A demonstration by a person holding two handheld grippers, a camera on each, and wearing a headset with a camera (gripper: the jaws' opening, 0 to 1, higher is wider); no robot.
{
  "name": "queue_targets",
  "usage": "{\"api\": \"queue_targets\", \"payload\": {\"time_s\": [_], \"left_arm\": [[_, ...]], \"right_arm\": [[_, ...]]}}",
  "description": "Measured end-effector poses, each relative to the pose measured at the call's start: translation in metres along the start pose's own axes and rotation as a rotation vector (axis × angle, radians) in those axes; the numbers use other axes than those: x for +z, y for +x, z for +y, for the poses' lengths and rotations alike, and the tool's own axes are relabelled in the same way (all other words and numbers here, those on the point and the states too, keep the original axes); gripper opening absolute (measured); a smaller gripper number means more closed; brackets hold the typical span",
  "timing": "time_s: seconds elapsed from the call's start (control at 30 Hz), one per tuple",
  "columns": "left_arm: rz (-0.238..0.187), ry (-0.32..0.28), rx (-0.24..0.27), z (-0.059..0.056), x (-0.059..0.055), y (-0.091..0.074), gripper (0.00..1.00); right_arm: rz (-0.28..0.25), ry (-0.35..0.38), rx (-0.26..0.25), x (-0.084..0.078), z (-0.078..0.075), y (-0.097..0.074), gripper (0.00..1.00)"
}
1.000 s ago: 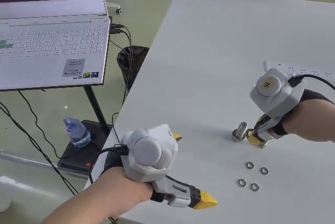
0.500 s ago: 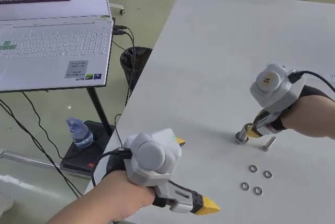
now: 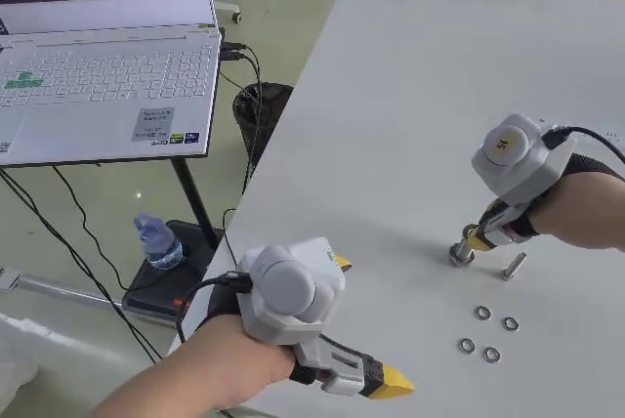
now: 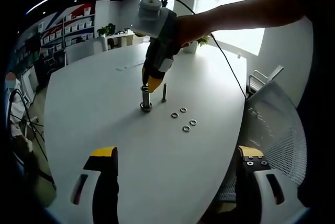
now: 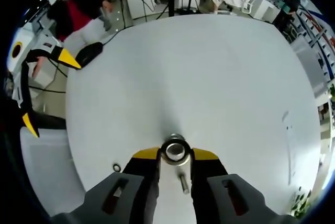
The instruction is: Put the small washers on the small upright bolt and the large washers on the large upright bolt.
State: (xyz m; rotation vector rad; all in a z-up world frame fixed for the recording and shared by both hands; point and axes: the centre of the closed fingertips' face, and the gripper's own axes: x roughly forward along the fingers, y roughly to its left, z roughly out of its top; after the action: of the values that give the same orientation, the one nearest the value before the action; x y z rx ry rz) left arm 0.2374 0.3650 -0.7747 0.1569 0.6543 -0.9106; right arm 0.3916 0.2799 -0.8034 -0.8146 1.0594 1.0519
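The large bolt (image 3: 460, 255) stands upright on the white table (image 3: 410, 96). My right gripper (image 3: 476, 240) is shut on its top, and in the right gripper view (image 5: 175, 153) the yellow jaws flank the bolt's round end. The small bolt (image 3: 513, 265) stands just right of the large one, seen upright in the left gripper view (image 4: 164, 92). Several small washers (image 3: 487, 334) lie flat nearer me, apart from both bolts. Near the table's front corner my left gripper (image 3: 367, 322) is open with nothing between its fingers.
A laptop (image 3: 98, 57) sits on a stand left of the table, with cables and a black bin (image 3: 259, 105) beneath it. A water bottle (image 3: 161, 242) lies on the floor. The table's left edge (image 3: 273, 154) runs close to my left gripper.
My right gripper has shifted left from the small bolt's spot onto the large bolt's top, uncovering the small bolt. The bolts, washers and left gripper kept their places; the head camera shifted.
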Motion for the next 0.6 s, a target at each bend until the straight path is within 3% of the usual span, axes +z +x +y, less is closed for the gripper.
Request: {"api": "queue_targets", "payload": {"time_s": [0.6], "left_arm": [[0.0,-0.01,0.004,0.002,-0.001,-0.001,0.92]], "right_arm": [[0.018,-0.018,0.001,0.0,-0.001,0.012,0.22]]}}
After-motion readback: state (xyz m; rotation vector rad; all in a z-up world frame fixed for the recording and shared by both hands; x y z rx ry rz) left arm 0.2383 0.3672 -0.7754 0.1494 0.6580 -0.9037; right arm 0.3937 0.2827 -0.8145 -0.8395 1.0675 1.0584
